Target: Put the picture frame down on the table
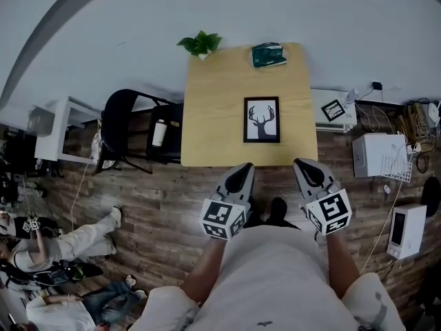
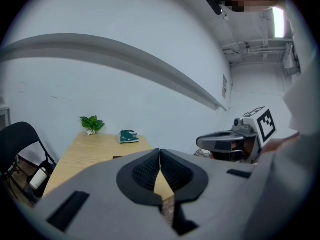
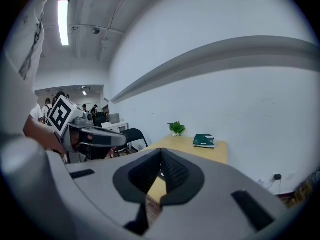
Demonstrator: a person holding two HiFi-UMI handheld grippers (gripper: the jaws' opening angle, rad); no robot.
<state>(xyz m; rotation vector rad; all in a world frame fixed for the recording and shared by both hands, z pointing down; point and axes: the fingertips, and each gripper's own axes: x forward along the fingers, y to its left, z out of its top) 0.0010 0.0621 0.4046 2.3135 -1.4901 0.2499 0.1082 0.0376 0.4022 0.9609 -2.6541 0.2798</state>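
Note:
A black picture frame (image 1: 262,119) with a deer-head silhouette lies flat on the light wooden table (image 1: 213,116), near its front right part. Both grippers hang off the table's near edge, close to my body, and neither touches the frame. My left gripper (image 1: 241,174) is shut, its ribbed pads (image 2: 150,169) meeting with nothing between them. My right gripper (image 1: 308,171) is also shut and empty, with its pads (image 3: 172,170) pressed together. Each gripper shows from the side in the other's view: the right gripper (image 2: 220,143) and the left gripper (image 3: 100,136).
A small potted plant (image 1: 201,44) and a green box (image 1: 268,54) sit at the table's far edge. A black chair (image 1: 131,129) stands left of the table. White boxes (image 1: 377,154), cables and a smaller frame (image 1: 333,109) are at the right. People sit on the floor at left.

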